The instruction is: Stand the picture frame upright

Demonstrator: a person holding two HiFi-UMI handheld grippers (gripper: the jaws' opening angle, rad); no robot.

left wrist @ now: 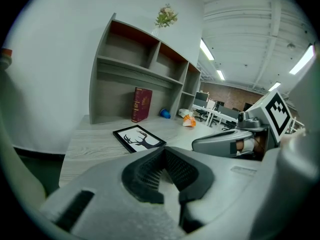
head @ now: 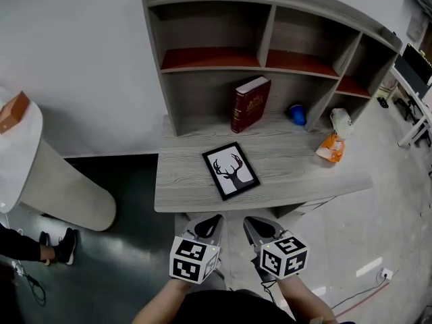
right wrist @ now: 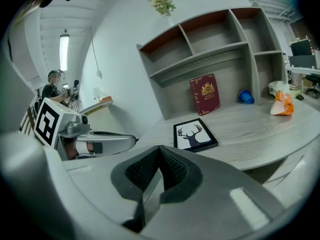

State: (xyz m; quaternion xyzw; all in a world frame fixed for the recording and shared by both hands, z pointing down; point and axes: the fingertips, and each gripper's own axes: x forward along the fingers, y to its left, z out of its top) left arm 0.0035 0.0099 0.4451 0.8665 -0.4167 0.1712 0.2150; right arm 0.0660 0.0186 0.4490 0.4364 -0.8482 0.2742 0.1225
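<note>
Deer picture frame (head: 231,170) lies flat near the table's (head: 189,194) near edge, not yet stood up. Left tool (head: 207,227) and right tool (head: 259,230) hang short of it, both closed and empty.

Grey left tongs (head: 213,221) and right tongs (head: 255,224), black ribbed pads (left wrist: 150,176), white cubes (head: 194,258) with black square markers.

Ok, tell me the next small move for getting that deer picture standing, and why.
Probably reach the left gripper and right gripper forward toward the picture frame. It lies flat, face up, on the desk, and both grippers are shut, empty and short of the desk's near edge, so nothing can be tipped up from here.
</note>
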